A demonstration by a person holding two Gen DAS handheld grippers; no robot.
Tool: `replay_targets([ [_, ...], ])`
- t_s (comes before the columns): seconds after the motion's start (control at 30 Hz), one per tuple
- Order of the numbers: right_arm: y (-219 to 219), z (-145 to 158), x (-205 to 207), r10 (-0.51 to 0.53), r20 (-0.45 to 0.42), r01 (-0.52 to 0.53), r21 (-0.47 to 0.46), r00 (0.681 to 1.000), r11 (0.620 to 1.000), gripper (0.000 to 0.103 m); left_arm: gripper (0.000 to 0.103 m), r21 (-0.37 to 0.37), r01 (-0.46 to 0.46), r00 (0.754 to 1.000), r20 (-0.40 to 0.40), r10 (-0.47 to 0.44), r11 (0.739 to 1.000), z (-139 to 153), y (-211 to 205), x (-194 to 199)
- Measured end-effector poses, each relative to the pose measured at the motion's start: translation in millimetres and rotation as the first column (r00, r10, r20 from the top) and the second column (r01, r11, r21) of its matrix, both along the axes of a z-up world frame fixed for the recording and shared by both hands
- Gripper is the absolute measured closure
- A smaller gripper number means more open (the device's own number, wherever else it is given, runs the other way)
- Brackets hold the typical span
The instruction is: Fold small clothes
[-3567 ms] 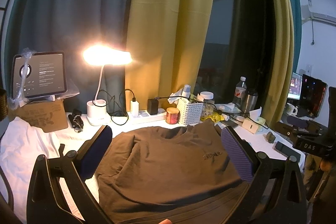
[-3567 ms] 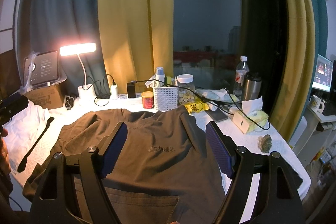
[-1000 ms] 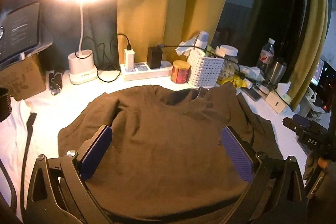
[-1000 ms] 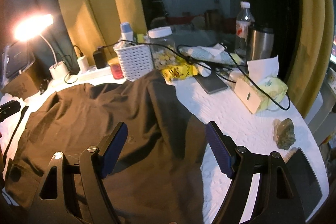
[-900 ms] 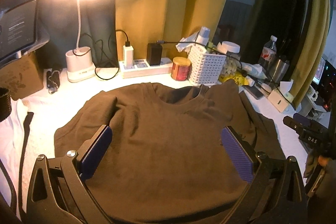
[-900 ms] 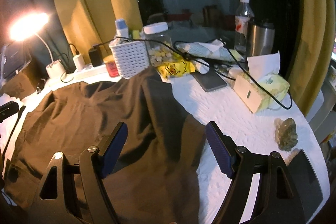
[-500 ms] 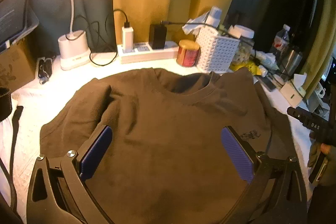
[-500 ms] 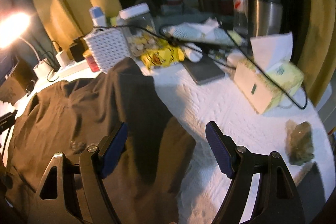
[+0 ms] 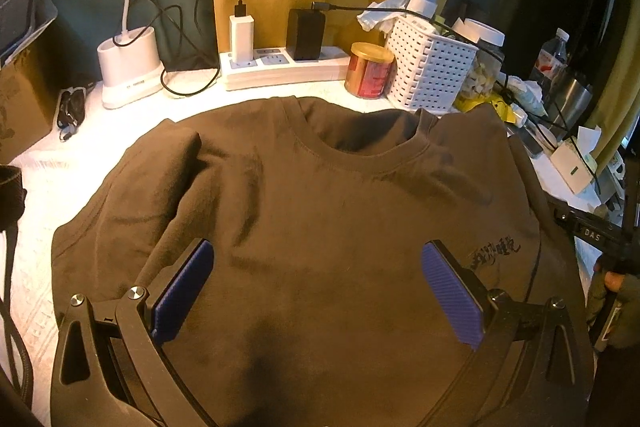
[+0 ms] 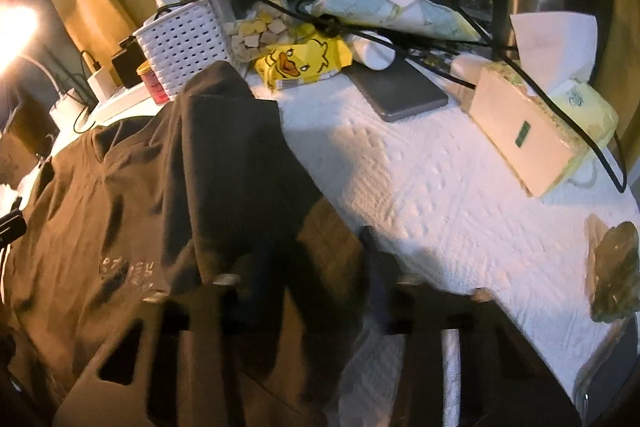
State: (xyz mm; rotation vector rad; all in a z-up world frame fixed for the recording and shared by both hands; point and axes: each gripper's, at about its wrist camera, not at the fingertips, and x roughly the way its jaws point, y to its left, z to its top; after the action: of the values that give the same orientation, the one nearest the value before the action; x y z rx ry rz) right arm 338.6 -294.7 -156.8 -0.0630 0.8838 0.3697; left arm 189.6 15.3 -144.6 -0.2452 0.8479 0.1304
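Note:
A dark brown t-shirt (image 9: 340, 211) lies face up on the white table cover, collar toward the far clutter, with a small print on the chest (image 9: 496, 251). My left gripper (image 9: 316, 251) hovers open over the chest, blue pads wide apart and nothing between them. In the right wrist view the shirt's right sleeve (image 10: 224, 163) lies folded across the body. My right gripper (image 10: 316, 263) is motion-blurred at the sleeve's hem, its jaws closing with the brown cloth between them. A gloved hand (image 9: 616, 287) holds that gripper at the right edge of the left wrist view.
Behind the collar stand a lamp base (image 9: 128, 67), power strip (image 9: 280, 67), red tin (image 9: 370, 71) and white basket (image 9: 432, 67). To the right lie a yellow duck pack (image 10: 304, 63), grey phone (image 10: 400, 91), tissue box (image 10: 532, 135) and a stone (image 10: 612, 267).
Both grippers sank and came closer to the shirt. The right gripper, wide open half a second ago, has drawn its jaws together at the sleeve's hem. The left stays open.

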Motion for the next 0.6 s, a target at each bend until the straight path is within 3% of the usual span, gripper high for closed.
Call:
replay_targets([
  [0.27,19.9,30.0,-20.6,0.058,0.083,-0.06,0.016,0.995,0.998,0.096,0.001,-0.005,0.0,1.0,0.028,0.0,1.0,7.6,6.5,-14.1],
  [0.6,62.7,55.3,-58.3,0.155,0.158,-0.149,-0.051,0.975,0.988,0.096,0.001,-0.033,-0.021,0.996,0.084,0.024,0.999,18.4,25.8,-45.2],
])
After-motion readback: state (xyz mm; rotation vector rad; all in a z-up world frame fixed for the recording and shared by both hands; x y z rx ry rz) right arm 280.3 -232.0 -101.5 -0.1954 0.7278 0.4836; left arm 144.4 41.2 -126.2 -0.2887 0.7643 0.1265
